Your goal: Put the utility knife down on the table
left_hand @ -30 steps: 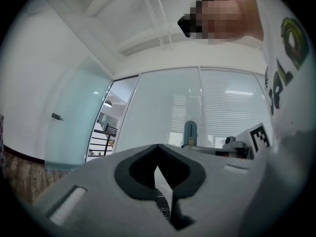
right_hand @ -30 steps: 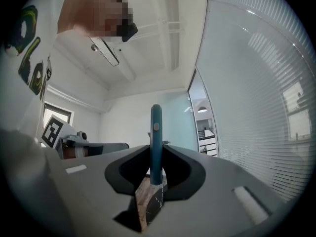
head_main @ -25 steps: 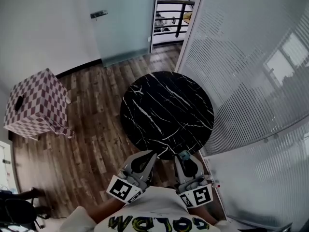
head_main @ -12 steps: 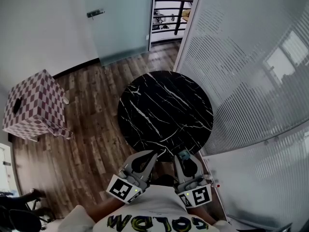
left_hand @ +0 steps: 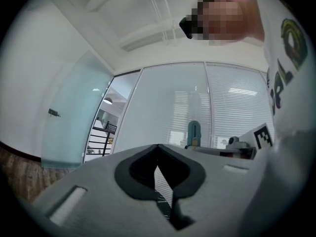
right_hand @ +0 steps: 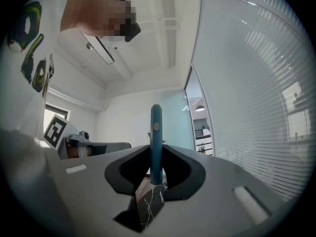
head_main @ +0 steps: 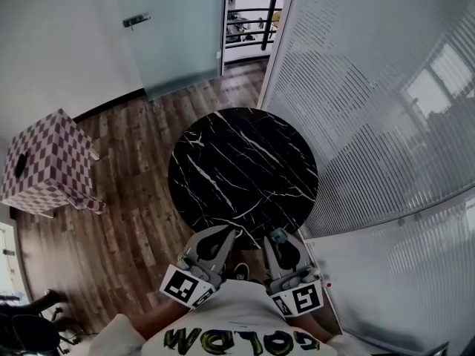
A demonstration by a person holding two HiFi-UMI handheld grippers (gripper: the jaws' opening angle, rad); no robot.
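L tongs (left_hand: 158, 146): tips pressed together, nothing pinched. There's only a thin slit lower down, w/ a sliver of the black marble table (left_hand: 165, 204) showing through at 6 o'clock. Past the tips there's a glass wall w/ blinds (left_hand: 232, 107) at 1 o'clock and a frosted glass door (left_hand: 74, 127) at 9 o'clock.

R tongs (right_hand: 156, 158): pinching the utility knife (right_hand: 156, 132). Its teal handle stands upright btwn the pads. The top end sticks up toward 12 o'clock, well above the tips, and the lower end sits inside the opening. The knife is held in the air, not on the table; marble shows below it at 6 o'clock through the gap. The body of my other tongs lies at 9 o'clock, w/ its marker cube (right_hand: 55, 128) near the edge.

Head view: both tongs sit side by side at 6 o'clock of the frame, just in front of my white shirt (head_main: 237, 325), pointing to 12 o'clock at the near rim of the round table. The knife shows as a small teal bit at the R tips, right by that rim; can't tell if it's over the top or short of it. A checkered box (head_main: 44, 162) stands on the wood floor (head_main: 141, 199) at 9 o'clock of the table, well apart. The door is at 11 o'clock and the blinds wall runs along the 3 o'clock side.
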